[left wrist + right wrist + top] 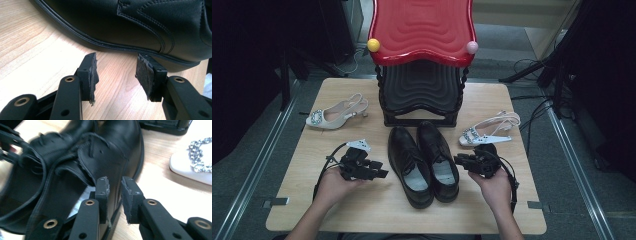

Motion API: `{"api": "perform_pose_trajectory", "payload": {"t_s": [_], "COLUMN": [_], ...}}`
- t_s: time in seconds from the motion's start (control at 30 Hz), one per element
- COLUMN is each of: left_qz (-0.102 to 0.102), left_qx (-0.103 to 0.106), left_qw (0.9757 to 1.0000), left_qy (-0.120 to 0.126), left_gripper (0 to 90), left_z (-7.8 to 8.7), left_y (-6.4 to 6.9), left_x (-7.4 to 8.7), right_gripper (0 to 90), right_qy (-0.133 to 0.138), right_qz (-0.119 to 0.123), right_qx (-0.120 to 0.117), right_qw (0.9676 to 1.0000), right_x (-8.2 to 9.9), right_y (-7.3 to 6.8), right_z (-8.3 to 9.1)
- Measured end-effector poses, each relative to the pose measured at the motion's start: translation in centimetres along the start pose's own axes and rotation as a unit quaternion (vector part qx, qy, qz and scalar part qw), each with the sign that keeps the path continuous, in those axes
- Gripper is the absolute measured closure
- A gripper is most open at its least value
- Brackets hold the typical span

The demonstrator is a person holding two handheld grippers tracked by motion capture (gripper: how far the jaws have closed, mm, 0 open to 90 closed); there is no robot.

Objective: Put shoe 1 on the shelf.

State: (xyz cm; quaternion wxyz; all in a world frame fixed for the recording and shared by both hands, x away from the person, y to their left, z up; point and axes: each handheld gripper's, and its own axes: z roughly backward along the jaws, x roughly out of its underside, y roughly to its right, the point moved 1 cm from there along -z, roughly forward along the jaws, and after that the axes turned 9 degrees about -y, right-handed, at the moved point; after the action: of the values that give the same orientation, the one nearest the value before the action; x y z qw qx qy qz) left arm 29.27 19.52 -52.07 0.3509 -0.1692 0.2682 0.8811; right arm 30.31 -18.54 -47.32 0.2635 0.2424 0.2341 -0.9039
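Note:
Two black leather lace-up shoes stand side by side mid-table, toes away from me: the left shoe (409, 165) and the right shoe (439, 157). My left gripper (381, 169) lies in a hand just left of the left shoe, pointing at its side. In the left gripper view the jaws (116, 67) stand open over bare wood, a little short of the shoe's sole edge (125, 22). My right gripper (458, 160) points at the right shoe from the right. Its jaws (115, 187) stand narrowly apart at the shoe's outer wall (117, 150), pads not pressing on it.
A white jewelled sandal (334, 115) lies at the back left, another (489, 131) just beyond my right gripper. A red-topped black stand (422, 30) with a yellow ball (373, 45) and a pink ball (472, 47) rises behind the shoes. The wooden table (362, 210) is bare in front.

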Motion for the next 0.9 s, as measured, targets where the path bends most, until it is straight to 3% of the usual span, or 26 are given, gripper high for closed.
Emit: {"api": "perform_pose_trajectory", "payload": {"t_s": [0.2, 0.23, 0.27, 0.5, 0.7, 0.9], "left_qz": [0.000, 0.000, 0.000, -0.003, -0.001, -0.001], "left_qx": [-0.002, -0.005, -0.006, -0.008, -0.011, -0.011], "left_qw": [1.0000, 1.0000, 1.0000, 0.9999, 0.9999, 0.9998], "left_qy": [0.002, 0.003, 0.002, 0.006, 0.010, 0.017], "left_gripper": [48.9, 48.3, 48.1, 47.0, 45.5, 42.6], "left_z": [0.2, 0.2, 0.2, 0.2, 0.5, 0.8], "left_y": [-0.1, -0.1, -0.1, 0.0, -0.1, -0.3], "left_x": [0.0, 0.0, 0.0, 0.0, 0.0, -0.1], "right_gripper": [75.3, 73.9, 73.5, 69.0, 63.6, 61.6], "right_qy": [0.005, -0.002, -0.004, -0.041, -0.074, -0.106], "right_qz": [0.015, 0.022, 0.024, 0.049, 0.049, 0.048], "right_qx": [-0.015, -0.035, -0.039, -0.057, -0.065, -0.057], "right_qw": [0.9998, 0.9992, 0.9989, 0.9963, 0.9939, 0.9915], "right_x": [-0.7, -0.9, -0.9, -1.0, -1.3, -2.0], "right_y": [-1.4, -2.3, -2.7, -5.5, -6.2, -6.5], "right_z": [1.6, 1.8, 1.8, 0.3, -1.4, -3.1]}}
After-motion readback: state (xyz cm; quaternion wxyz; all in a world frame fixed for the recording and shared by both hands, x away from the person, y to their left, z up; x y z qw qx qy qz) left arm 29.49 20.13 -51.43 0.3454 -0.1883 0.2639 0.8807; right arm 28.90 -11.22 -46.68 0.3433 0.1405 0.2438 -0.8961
